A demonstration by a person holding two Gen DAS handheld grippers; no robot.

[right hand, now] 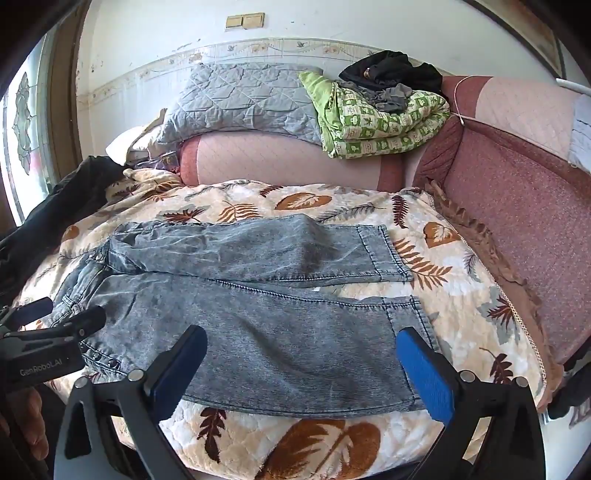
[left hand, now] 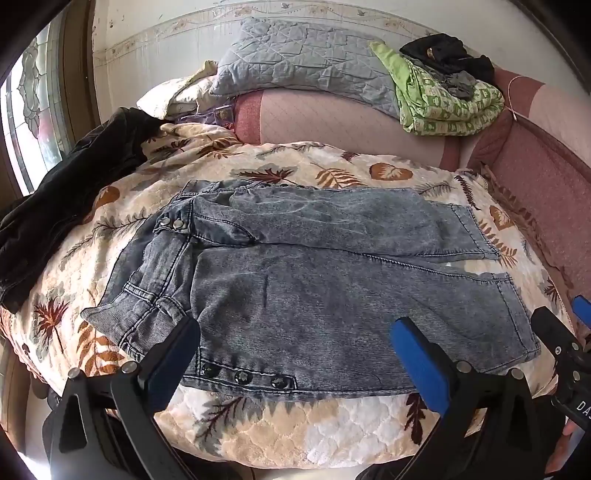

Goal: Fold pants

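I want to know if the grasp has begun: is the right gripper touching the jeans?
Cannot tell. In the right wrist view the right gripper has its jaws spread wide above the near leg of the jeans, but neither view shows contact or a gap plainly.

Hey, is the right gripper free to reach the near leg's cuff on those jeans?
Probably yes. The right gripper hovers open over the near leg, and the cuff lies flat beside it with nothing on top.

Daylight comes in through the window on the left — its panes glare white. The blanket is evenly lit, with soft shadows. Fisheye curving bends the wall and edges; black corners vignette both views — focus is fairly sharp.
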